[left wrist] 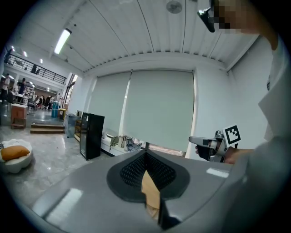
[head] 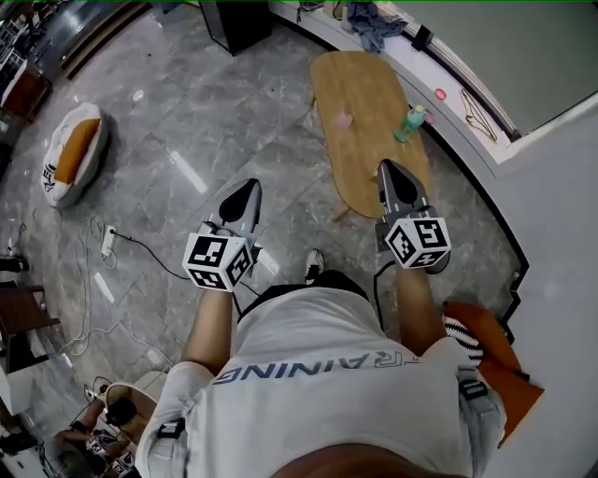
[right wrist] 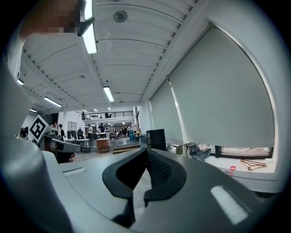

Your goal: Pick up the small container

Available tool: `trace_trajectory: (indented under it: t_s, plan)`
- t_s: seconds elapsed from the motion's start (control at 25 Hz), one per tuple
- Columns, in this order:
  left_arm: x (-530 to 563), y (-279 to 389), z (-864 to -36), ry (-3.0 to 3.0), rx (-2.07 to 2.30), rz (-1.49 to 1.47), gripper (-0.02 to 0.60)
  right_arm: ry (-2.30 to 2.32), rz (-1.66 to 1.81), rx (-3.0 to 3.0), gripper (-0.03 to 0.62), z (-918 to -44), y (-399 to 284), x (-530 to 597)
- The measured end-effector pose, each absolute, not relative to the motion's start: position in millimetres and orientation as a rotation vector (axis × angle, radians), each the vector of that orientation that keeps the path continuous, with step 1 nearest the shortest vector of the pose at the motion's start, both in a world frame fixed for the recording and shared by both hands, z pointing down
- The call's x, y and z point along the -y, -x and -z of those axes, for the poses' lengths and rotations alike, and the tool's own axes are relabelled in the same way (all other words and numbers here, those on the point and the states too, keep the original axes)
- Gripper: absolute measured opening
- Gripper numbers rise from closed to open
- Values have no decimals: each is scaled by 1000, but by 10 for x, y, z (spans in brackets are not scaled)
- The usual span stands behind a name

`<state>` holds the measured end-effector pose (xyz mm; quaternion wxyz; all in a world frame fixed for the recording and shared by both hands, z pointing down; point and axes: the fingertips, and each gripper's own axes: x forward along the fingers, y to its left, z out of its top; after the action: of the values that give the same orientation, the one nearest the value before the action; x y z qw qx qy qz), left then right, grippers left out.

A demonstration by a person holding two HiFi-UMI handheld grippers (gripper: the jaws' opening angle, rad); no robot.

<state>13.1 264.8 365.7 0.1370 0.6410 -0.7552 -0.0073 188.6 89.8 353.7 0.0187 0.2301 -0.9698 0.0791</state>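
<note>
The small pink container point(head: 344, 119) stands on an oval wooden table point(head: 360, 168) ahead of me, with a green bottle point(head: 409, 123) to its right. My left gripper point(head: 247, 189) is held out level over the floor, left of the table and well short of the container. Its jaws meet at the tip with nothing held point(left wrist: 146, 155). My right gripper point(head: 387, 169) hovers over the table's near end, below the bottle. It is shut and empty too point(right wrist: 146, 152). Each gripper shows at the side of the other's view: the right gripper point(left wrist: 207, 144) and the left gripper point(right wrist: 59, 144).
A white floor cushion with an orange pillow point(head: 73, 154) lies at the far left. Cables point(head: 103, 243) trail over the grey tiled floor. A black cabinet point(head: 235, 21) stands at the back. Clothes point(head: 374, 23) and hangers point(head: 476, 112) lie on the window ledge. A person point(head: 103, 420) crouches at the lower left.
</note>
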Motion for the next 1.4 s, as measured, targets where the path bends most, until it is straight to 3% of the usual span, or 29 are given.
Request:
trace_trajectory:
  t_s: [0.72, 1.4]
  plan:
    - [-1455, 868, -3778, -1786, 2237, 39, 0, -595, -249, 2958, 15, -3841, -827, 287]
    - [296, 3107, -3592, -2144, 1940, -38, 0, -1086, -214, 2830, 15, -3586, 920, 1521]
